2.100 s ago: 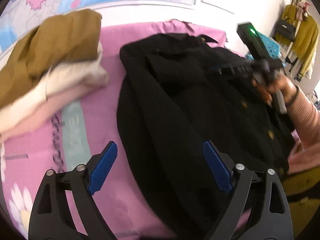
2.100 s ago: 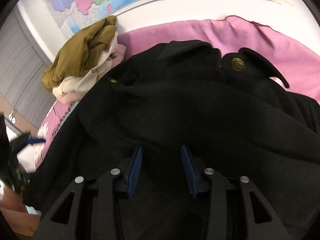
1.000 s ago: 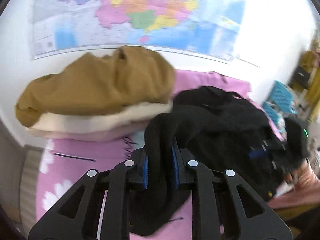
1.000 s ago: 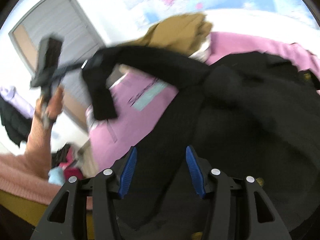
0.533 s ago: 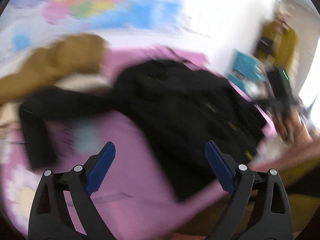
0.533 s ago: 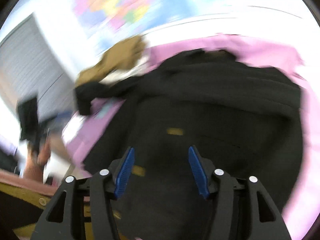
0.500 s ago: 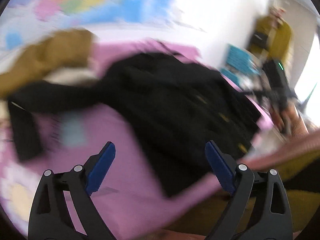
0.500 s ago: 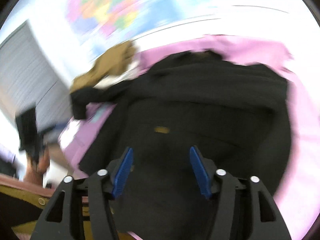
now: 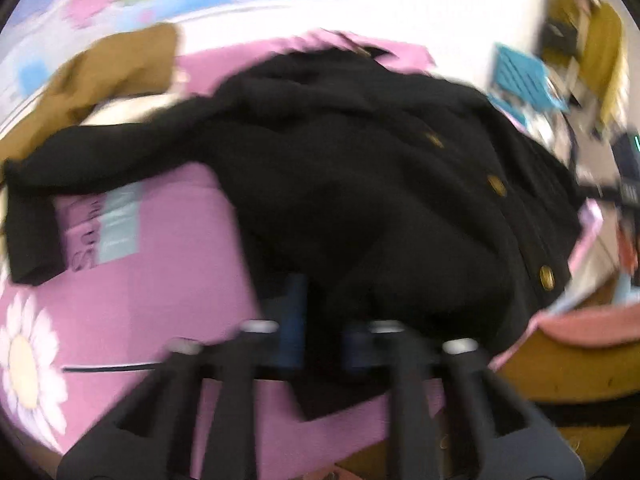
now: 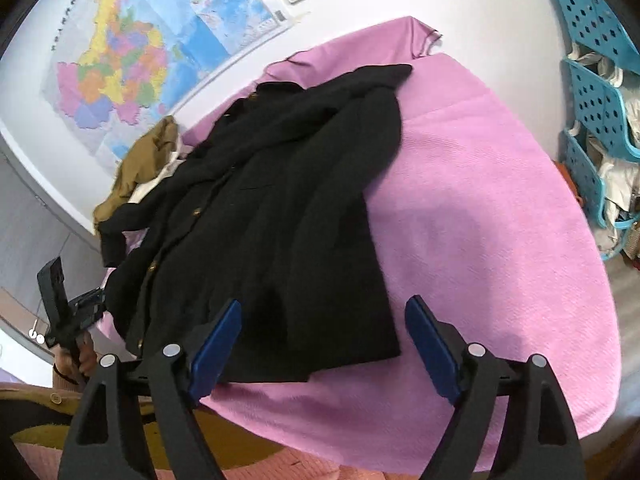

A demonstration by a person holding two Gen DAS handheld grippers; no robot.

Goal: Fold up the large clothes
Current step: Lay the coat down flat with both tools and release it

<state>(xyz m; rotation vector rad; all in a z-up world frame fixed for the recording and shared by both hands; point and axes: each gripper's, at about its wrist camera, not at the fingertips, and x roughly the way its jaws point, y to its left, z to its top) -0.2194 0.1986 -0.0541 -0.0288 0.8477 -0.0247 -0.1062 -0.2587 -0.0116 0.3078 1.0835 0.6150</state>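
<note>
A black coat (image 10: 280, 200) with gold buttons lies spread on the pink sheet (image 10: 500, 240). One sleeve (image 9: 36, 208) stretches out to the left in the blurred left wrist view. My left gripper (image 9: 320, 320) is at the coat's near hem; its jaws are closing, with black cloth pinched between the blue pads. My right gripper (image 10: 324, 336) hovers over the coat's other lower corner. Its jaws are opening wide, and the hem lies below and between the fingers (image 10: 216, 332) without touching them. In the right wrist view a hand (image 10: 76, 356) holds the left gripper's handle at the coat's left edge.
A heap of folded clothes topped by a brown garment (image 10: 144, 160) sits at the back left beside the wall map (image 10: 140, 48). Blue plastic baskets (image 10: 596, 80) stand to the right of the bed. The pink sheet's near edge (image 10: 400, 432) is close below the right gripper.
The left gripper let go of the sleeve, which now lies out on the sheet. It opened wide, dropped to the coat's hem and closed there. The right gripper swung right and widened its jaws.
</note>
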